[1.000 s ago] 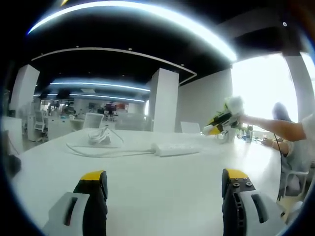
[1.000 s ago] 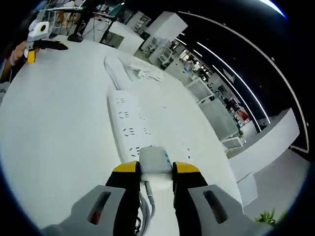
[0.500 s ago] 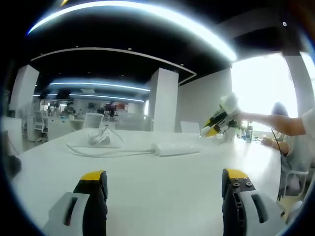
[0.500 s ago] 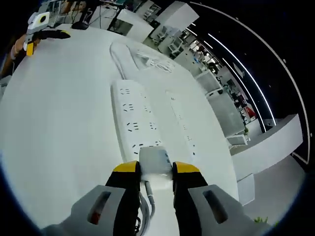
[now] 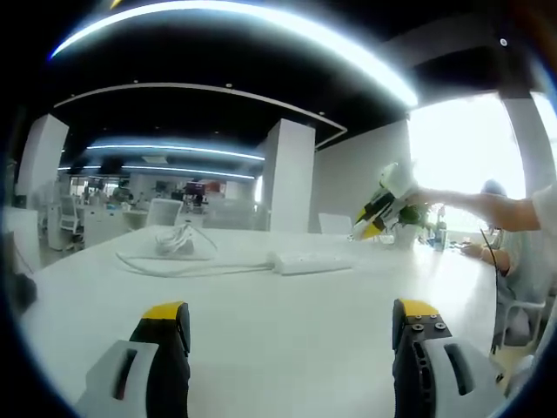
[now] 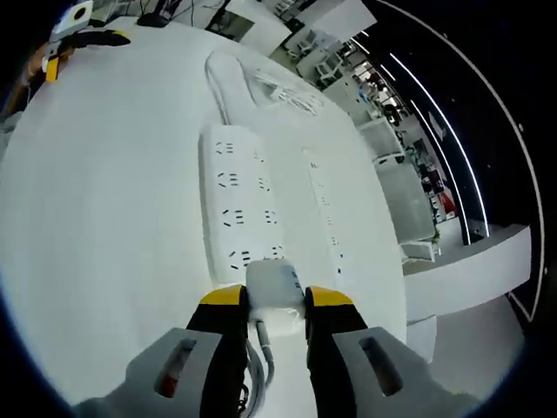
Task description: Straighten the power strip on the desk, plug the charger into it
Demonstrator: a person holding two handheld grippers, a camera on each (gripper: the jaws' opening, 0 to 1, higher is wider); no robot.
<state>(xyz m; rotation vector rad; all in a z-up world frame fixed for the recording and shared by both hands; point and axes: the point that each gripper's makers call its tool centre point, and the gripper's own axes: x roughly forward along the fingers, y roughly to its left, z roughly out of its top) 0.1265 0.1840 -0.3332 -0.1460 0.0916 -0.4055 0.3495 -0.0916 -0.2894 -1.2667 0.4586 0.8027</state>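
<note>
A white power strip [image 6: 242,207] lies lengthwise on the white desk [image 6: 104,218], its sockets facing up. Just above its near end hangs a white charger [image 6: 274,280], its cable trailing down between the jaws; my right gripper [image 6: 277,299] is shut on it. In the left gripper view the same power strip [image 5: 310,262] lies mid-desk, far ahead of my left gripper [image 5: 289,320], which stands open with nothing between its jaws. My right gripper [image 5: 381,205] shows there above the strip's right end, held by a person's arm.
The strip's white cord [image 5: 174,246] lies coiled at the desk's far left, and trails beyond the strip as a cord [image 6: 278,87]. A second narrow socket strip [image 6: 322,209] runs beside the power strip. My left gripper [image 6: 80,28] sits at the desk's far corner. Office desks and chairs lie beyond.
My right gripper, still shut on the charger, has risen a little and tipped so the view looks down on the power strip. The left gripper has not moved.
</note>
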